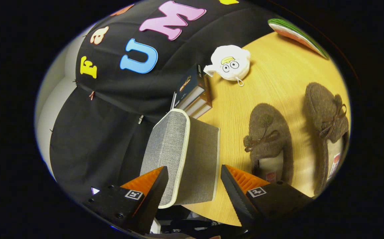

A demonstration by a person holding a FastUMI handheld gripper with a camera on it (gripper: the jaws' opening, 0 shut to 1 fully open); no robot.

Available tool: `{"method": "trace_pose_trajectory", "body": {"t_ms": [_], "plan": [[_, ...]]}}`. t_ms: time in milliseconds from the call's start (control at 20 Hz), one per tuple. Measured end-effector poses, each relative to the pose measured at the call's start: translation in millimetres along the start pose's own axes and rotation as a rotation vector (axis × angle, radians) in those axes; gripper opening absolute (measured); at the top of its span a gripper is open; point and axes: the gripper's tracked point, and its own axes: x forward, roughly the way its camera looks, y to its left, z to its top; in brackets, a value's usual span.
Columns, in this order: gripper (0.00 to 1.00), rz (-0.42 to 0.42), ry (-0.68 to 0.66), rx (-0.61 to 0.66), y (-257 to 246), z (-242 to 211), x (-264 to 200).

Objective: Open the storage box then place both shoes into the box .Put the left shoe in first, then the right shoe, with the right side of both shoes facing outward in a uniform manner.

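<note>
Gripper (194, 186) fingers spread wide, touching nothing; grey storage box (185, 152) sits between them, lid closed. Two brown shoes (270, 139) (326, 116) just right of the box on wooden table (278, 76). Beyond: stacked books (193, 93), white plush toy (230, 62).

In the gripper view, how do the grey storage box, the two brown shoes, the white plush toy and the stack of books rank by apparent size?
1. grey storage box, between the open gripper fingers, so nearness enlarges it
2. the two brown shoes, which look alike
3. white plush toy and stack of books, too close to rank
</note>
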Motion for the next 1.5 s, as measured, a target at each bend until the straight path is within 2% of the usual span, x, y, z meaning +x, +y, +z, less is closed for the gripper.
{"method": "trace_pose_trajectory", "body": {"t_ms": [150, 250, 650, 850, 900, 950, 1000, 1200, 1250, 1500], "plan": [[0.98, 0.061, -0.014, 0.134, 2, 1, 4], [0.98, 0.093, -0.017, 0.171, 7, 0, 8], [0.98, 0.177, 0.067, 0.217, 39, -32, 27], [0.95, 0.186, 0.104, 0.237, 47, -47, 42], [0.89, 0.196, 0.107, 0.252, 48, -46, 43], [0.74, 0.215, 0.111, 0.275, 52, -46, 39], [0.72, 0.221, 0.109, 0.288, 52, -43, 39], [0.14, 0.296, 0.061, 0.296, 67, -23, 25], [0.05, 0.311, 0.068, 0.291, 74, -26, 21], [0.05, 0.316, 0.039, 0.151, 118, -16, 16]]}}
